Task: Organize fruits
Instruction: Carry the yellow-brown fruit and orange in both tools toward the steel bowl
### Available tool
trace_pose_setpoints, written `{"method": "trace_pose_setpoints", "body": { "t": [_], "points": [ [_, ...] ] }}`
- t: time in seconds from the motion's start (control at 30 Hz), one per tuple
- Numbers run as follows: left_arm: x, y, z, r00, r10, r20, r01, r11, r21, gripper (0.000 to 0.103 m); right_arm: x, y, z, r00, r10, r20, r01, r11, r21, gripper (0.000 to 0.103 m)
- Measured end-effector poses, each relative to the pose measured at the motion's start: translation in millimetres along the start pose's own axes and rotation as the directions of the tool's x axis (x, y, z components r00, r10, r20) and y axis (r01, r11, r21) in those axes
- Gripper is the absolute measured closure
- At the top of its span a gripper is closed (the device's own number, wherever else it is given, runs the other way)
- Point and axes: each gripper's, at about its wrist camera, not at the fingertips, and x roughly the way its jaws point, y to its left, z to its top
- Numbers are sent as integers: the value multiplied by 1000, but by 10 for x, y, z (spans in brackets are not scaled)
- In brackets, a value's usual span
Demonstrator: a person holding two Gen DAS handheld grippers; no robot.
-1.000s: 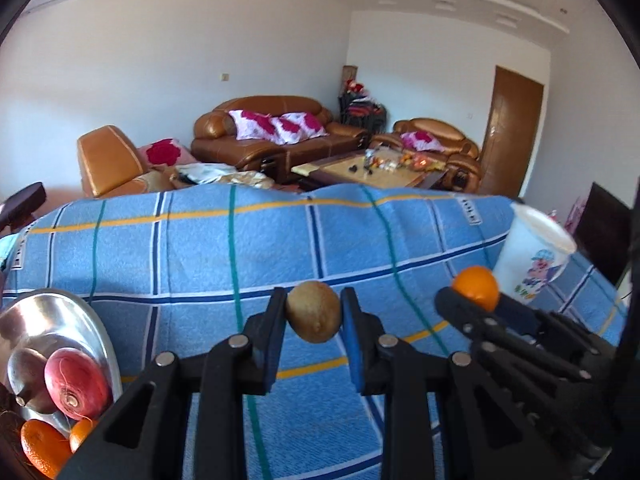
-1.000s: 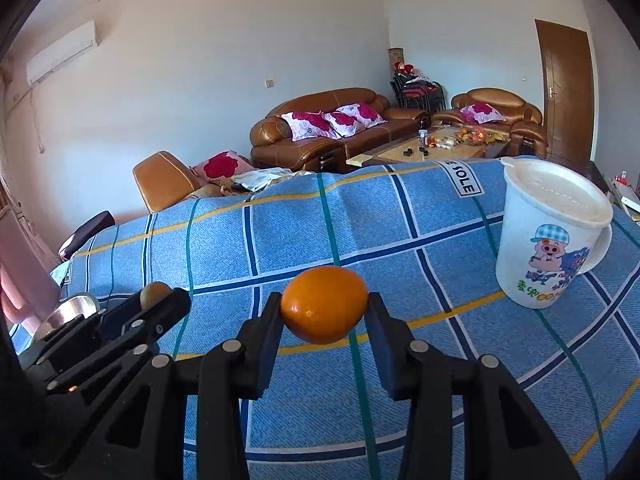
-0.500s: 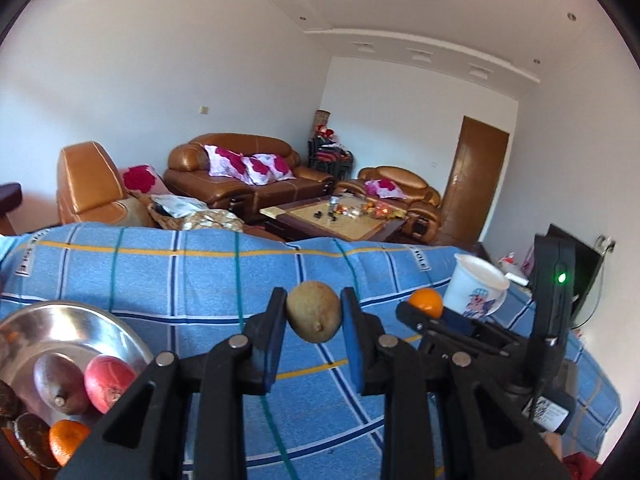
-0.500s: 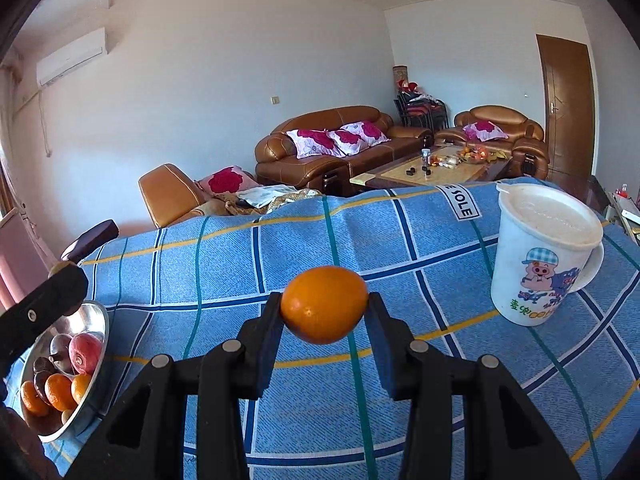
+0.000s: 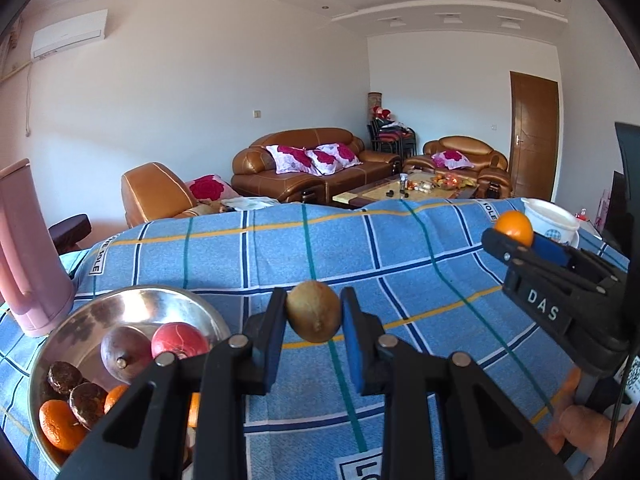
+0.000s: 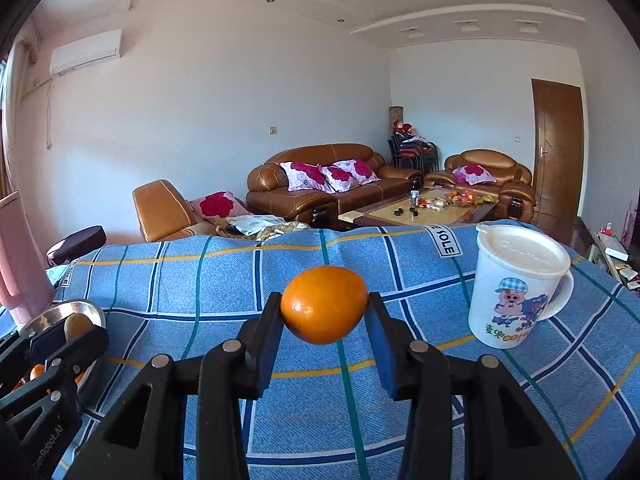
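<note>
Blue plaid cloth (image 5: 280, 256) covers the bench w/ yellow, green and navy lines. Left tongs (image 5: 314, 312) pinch a brown kiwi (image 5: 314, 312) between the pads, held clear above the cloth. Right tongs (image 6: 324, 305) pinch an orange (image 6: 324, 305) the same way, also off the cloth; in the left wrist view this orange shows at approx. 2 o'clock of the kiwi, well apart. Steel bowl (image 5: 132, 300) sits on the cloth at approx. 8 o'clock of the kiwi, near the left tongs. Bowl contents: one red fruit (image 5: 180, 340), one dark purple fruit beside it, two dark brown wrinkled items, plus several small oranges at the near rim. Pink jug (image 5: 24, 252) stands upright at the bowl's 10 o'clock, just beside the rim. White lidded mug (image 6: 516, 288) w/ cartoon pig print stands upright on the cloth at 3 o'clock of the orange, near but not touching. Part of a hand (image 5: 580, 424) grips the right tongs' handle at lower right of the left wrist view.
</note>
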Motion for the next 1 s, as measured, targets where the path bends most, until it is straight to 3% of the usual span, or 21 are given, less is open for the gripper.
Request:
{"method": "trace_pose_setpoints", "body": {
  "t": [0.27, 1.0],
  "points": [
    [-190, -90, -104, 999, 21, 37, -24, 998, 61, 74, -279, 29, -80, 999, -27, 21, 27, 999, -20, 59],
    [-338, 78, -176, 1000, 4, 19, -4, 1000, 5, 74, -688, 191, -216, 999, -25, 45, 27, 999, -33, 59]
  ]
}}
